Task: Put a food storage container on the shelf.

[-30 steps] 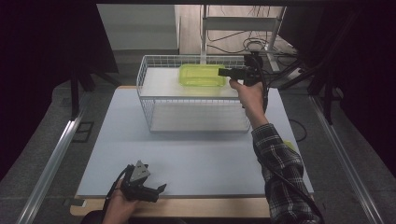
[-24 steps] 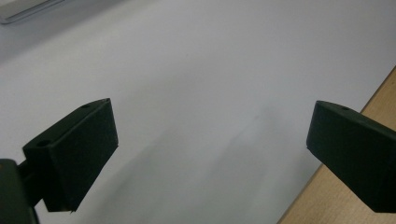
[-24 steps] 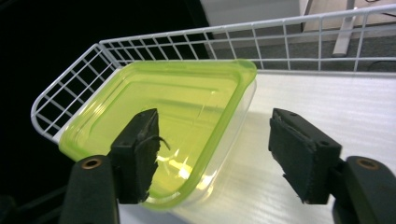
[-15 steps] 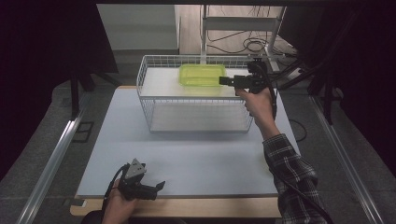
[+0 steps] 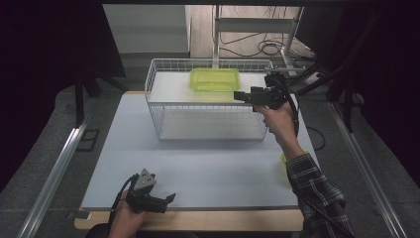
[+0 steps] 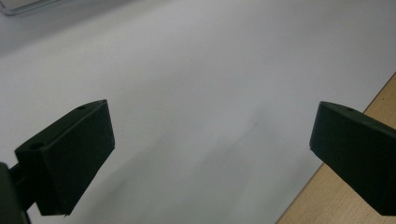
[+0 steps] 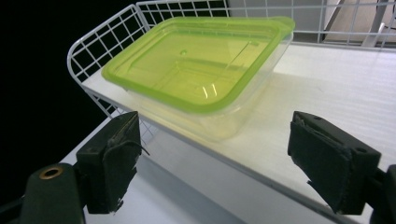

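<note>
In the high view, the shallow rectangular clear plastic container with a lime-green lid sits on the white top shelf of the white wire rack, toward the back, its long axis running across the table. The right gripper hangs just off the rack's right front corner, pointing left at the container, so it is far the nearer of the 2; its jaws have just been opening and nothing is between them. The left gripper rests at the table's near edge, well apart from the rack. In the left gripper view its jaws stand wide over the bare pale-grey table mat, released. In the right gripper view the container lies straight ahead beyond the spread jaws, untouched, one corner turned toward them, lid translucent and seated flat, body clear and seemingly empty.
</note>
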{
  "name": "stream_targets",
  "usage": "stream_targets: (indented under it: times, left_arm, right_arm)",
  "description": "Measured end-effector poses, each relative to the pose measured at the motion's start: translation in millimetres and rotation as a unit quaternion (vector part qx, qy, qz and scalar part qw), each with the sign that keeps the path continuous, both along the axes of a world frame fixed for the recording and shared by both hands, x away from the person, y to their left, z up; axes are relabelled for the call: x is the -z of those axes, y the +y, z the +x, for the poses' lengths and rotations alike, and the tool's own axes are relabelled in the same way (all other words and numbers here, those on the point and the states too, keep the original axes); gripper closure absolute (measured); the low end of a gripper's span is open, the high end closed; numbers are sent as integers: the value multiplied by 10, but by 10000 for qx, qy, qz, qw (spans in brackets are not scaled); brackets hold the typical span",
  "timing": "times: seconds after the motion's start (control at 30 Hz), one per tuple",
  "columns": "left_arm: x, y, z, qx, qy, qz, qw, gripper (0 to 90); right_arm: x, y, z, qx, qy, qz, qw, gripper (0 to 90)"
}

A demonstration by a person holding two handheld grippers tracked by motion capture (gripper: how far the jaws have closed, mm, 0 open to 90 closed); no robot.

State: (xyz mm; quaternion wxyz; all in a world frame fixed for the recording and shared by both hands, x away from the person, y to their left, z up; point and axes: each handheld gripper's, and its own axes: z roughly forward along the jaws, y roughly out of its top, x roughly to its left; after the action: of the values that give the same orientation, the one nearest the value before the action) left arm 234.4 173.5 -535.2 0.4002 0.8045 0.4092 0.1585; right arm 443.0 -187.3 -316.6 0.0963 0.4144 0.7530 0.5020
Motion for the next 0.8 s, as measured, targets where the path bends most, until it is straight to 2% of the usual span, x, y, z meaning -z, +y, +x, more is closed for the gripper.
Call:
stream_targets:
  times: [0.07,0.47,0.6,0.63,0.8]
  left_arm:
    - [-4,-8,-4,30,-48,-4,10000,0]
    - [-3,-23,-4,37,32,32,10000,2]
    - [-6,-27,-7,27,20,34,10000,2]
    - [-7,-27,-7,25,9,33,10000,3]
    - [-9,-27,-9,22,1,38,10000,4]
  right_arm:
    - [22,-10,-28,-33,-17,-29,10000,164]
    - [192,-25,-231,-341,-110,-236,9991,115]
    - [263,-12,-315,-490,-167,-344,9981,94]
    - [298,-6,-363,-551,-240,-429,9973,91]
    - [363,-2,-453,-661,-308,-515,9960,79]
